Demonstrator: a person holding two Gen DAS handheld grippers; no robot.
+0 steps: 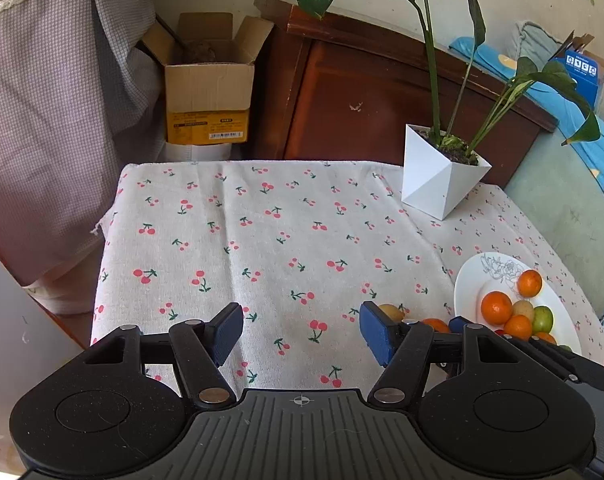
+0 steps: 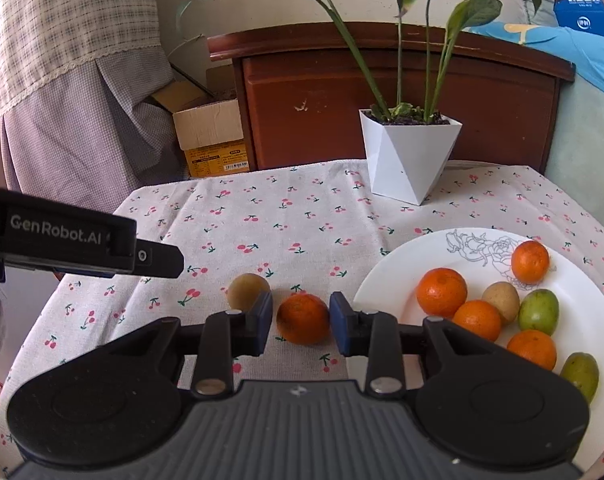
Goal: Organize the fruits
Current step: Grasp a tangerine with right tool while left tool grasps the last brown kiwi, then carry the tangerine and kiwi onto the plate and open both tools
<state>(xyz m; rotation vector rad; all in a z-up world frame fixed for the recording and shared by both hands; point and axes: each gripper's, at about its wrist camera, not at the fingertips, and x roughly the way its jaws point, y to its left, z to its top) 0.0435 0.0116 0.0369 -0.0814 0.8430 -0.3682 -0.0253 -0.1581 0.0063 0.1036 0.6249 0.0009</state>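
Note:
In the right wrist view an orange (image 2: 304, 318) fills the gap of my right gripper (image 2: 301, 322), whose blue pads are shut against its sides, low over the cherry-print cloth. A brown round fruit (image 2: 245, 290) lies on the cloth just left of the left pad. To the right, a white plate (image 2: 402, 264) holds several oranges, a brown fruit and two green fruits. My left gripper (image 1: 299, 332) stands open over bare cloth with nothing between its fingers. In its view the brown fruit (image 1: 390, 312), the orange (image 1: 436, 325) and the plate (image 1: 474, 276) show at the right.
A white faceted pot with a tall plant (image 2: 406, 156) stands at the back of the table, also at back right (image 1: 442, 176). Behind are a wooden cabinet (image 2: 382, 92) and a cardboard box (image 1: 207, 92). The left device's body (image 2: 69, 236) hangs over the table's left edge.

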